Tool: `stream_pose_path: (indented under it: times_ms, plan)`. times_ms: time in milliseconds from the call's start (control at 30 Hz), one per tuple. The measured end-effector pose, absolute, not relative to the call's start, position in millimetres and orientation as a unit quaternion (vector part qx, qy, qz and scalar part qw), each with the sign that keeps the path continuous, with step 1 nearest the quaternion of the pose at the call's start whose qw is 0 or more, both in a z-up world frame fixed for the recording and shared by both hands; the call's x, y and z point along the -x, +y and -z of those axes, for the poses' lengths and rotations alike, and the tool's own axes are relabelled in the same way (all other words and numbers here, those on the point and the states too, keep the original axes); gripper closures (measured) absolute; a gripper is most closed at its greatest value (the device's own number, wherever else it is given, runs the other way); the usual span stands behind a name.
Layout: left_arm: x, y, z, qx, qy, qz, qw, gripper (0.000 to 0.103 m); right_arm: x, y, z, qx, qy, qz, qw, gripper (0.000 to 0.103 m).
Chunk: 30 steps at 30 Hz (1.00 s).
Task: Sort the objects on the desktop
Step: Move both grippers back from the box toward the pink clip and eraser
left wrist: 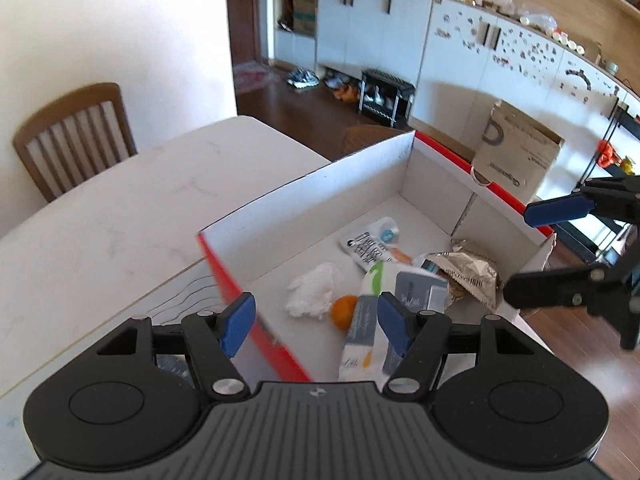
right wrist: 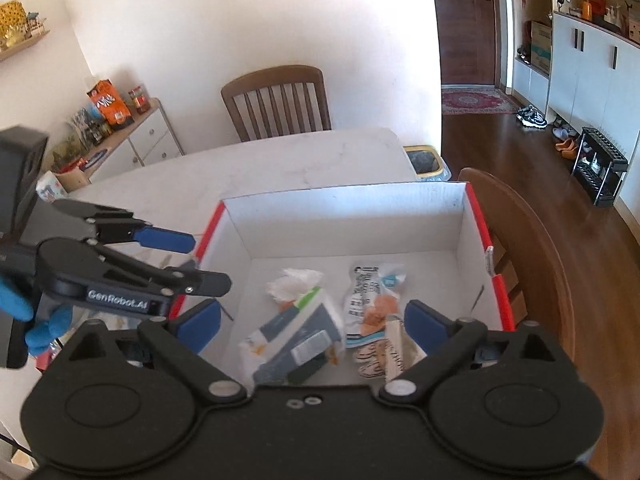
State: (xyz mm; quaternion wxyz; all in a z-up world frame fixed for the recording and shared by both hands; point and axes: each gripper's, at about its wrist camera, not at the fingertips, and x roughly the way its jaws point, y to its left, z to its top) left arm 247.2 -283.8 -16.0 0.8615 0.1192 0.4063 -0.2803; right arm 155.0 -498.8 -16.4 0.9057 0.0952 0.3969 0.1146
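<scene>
A red-and-white cardboard box (left wrist: pixel 352 184) (right wrist: pixel 344 220) sits on the white table (left wrist: pixel 120 208) (right wrist: pixel 280 160). Inside lie a crumpled white tissue (left wrist: pixel 314 290) (right wrist: pixel 294 282), an orange (left wrist: pixel 345 310), white-and-grey cartons (left wrist: pixel 416 292) (right wrist: pixel 298 338), a printed snack pouch (left wrist: pixel 370 246) (right wrist: pixel 370 296) and a foil bag (left wrist: pixel 470 268). My left gripper (left wrist: pixel 316 322) is open and empty over the box's near-left edge; it also shows in the right wrist view (right wrist: pixel 200 264). My right gripper (right wrist: pixel 314 328) is open and empty above the box; it also shows in the left wrist view (left wrist: pixel 520 252).
A wooden chair (left wrist: pixel 76 136) (right wrist: pixel 276 100) stands at the table's far side. Another chair (right wrist: pixel 532 240) is beside the box. A cardboard carton (left wrist: pixel 516 160) stands on the floor, a side cabinet with snacks (right wrist: pixel 120 136) by the wall, a shoe rack (right wrist: pixel 600 168) farther off.
</scene>
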Motion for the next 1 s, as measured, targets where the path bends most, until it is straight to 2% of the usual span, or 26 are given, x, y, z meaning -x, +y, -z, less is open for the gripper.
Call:
stream_pose_path:
  times_ms: [333, 433, 600, 667, 733, 1000]
  plan:
    - [-195, -223, 12, -0.073, 0.399, 0.257, 0.877, 0.036, -138, -463, 6, -0.091, 0.387, -0.135, 0.908, 0.001]
    - [-179, -201, 11, -0.061, 0.396, 0.253, 0.881, 0.029, -132, -448, 1, -0.082, 0.378, -0.137, 0.912, 0.001]
    - [-159, -163, 11, -0.049, 0.390, 0.237, 0.888, 0.025, -126, -425, -4, -0.080, 0.372, -0.148, 0.913, 0.001]
    - [-153, -147, 12, -0.039, 0.392, 0.233, 0.889, 0.019, -124, -414, -4, -0.074, 0.373, -0.155, 0.912, 0.001]
    - [-146, -134, 13, -0.037, 0.390, 0.230, 0.891, 0.019, -121, -403, -4, -0.074, 0.373, -0.156, 0.911, 0.001]
    - [-123, -82, 22, -0.032, 0.388, 0.231, 0.892, 0.002, -106, -352, -1, -0.065, 0.382, -0.174, 0.905, 0.001]
